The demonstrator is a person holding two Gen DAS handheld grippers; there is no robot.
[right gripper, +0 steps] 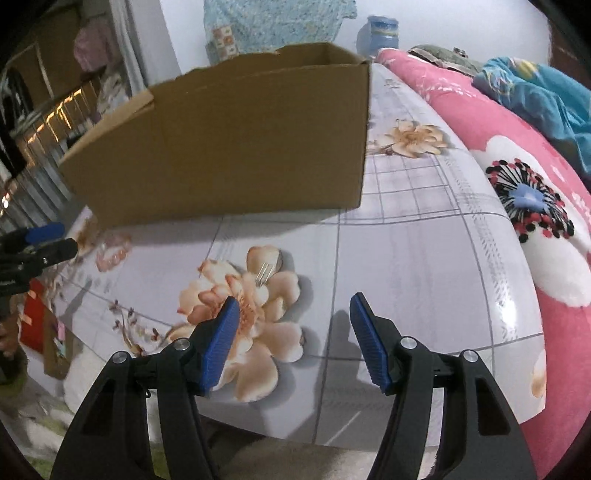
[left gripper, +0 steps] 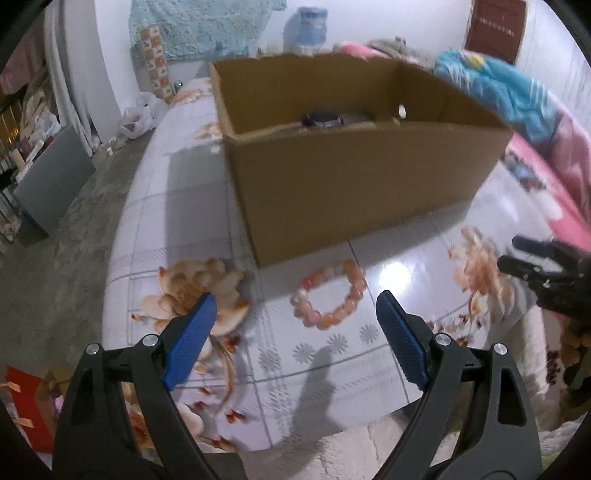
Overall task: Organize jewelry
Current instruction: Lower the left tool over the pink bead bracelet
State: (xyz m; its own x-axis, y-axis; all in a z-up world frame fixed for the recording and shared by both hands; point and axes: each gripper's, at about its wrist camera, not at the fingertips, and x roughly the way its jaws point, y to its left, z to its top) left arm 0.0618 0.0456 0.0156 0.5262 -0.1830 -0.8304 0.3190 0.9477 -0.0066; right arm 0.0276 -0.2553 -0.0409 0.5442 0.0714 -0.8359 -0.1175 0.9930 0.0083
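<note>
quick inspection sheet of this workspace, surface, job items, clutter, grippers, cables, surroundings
surface: glossy floral tablecloth with a grid print, covering the table.
job's things: pink-orange bead bracelet lying flat just in front of the open cardboard box; a small silver hair clip lying on a printed flower; a dark item inside the box, too blurred to name.
clutter: nothing seen on the table beyond these.
grippers: left gripper open, empty, bracelet ahead between its fingers; right gripper open, empty, clip just ahead.
cables: nothing seen.
surroundings: pink floral blanket and blue cloth to the right; water jug behind the box; concrete floor at left.
</note>
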